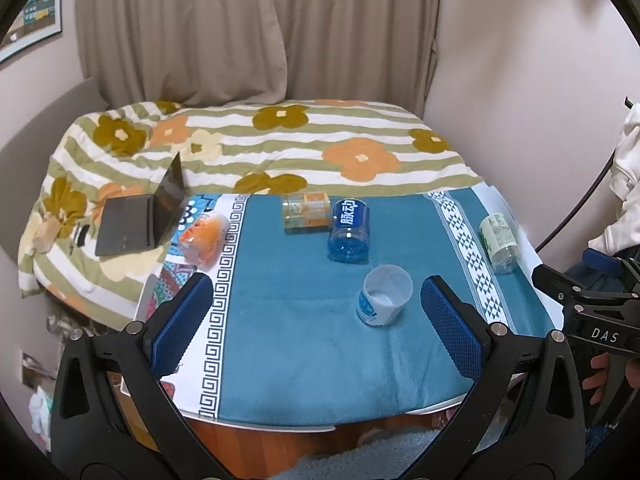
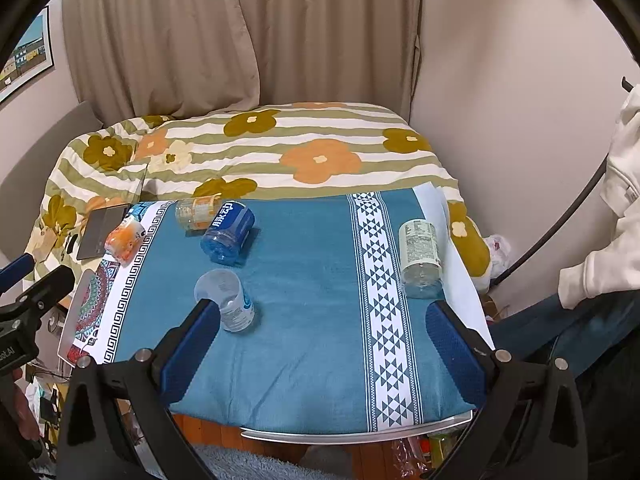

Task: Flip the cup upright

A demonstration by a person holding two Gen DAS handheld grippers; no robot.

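Note:
A clear plastic cup with a blue-and-white label stands upright, mouth up, on the blue tablecloth. It also shows in the right wrist view, just beyond my right gripper's left finger. My left gripper is open and empty, held back near the table's front edge, with the cup between its fingers' line of sight and closer to the right pad. My right gripper is open and empty over the table's front right part.
Cut bottle cups lie on their sides: a blue one, an orange-labelled one, an orange one at the left edge, a green-labelled one at the right edge. A laptop sits on the flowered bed.

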